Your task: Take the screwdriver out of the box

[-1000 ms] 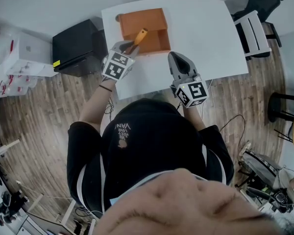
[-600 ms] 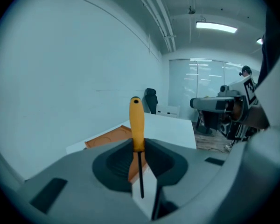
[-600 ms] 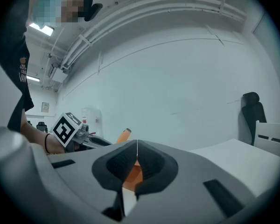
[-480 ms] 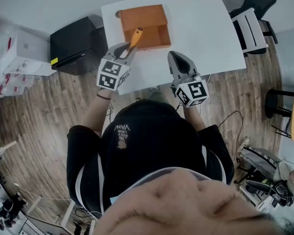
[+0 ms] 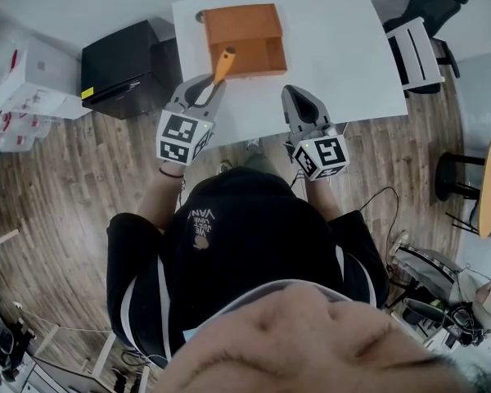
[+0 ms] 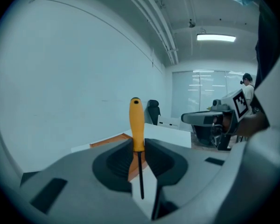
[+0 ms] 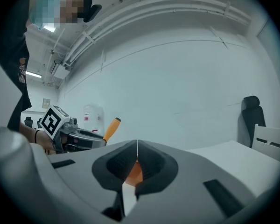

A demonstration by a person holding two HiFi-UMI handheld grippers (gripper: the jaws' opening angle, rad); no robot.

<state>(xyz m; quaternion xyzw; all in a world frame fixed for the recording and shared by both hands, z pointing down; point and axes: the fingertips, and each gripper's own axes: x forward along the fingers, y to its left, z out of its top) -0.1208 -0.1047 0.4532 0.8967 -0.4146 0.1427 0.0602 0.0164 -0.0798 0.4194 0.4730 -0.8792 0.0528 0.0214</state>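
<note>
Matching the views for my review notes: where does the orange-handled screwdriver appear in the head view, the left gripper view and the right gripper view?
Head view: screwdriver upper centre-left, over the table edge, held in the left gripper.
Left gripper view: dead centre, upright, clamped between the jaws.
Right gripper view: left of centre, handle slanting up out of the left gripper.
Shared landmark: the white table.

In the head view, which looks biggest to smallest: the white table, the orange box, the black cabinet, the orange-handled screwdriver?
1. White table
2. Black cabinet and orange box: about alike, so unranked
3. Orange-handled screwdriver
</note>
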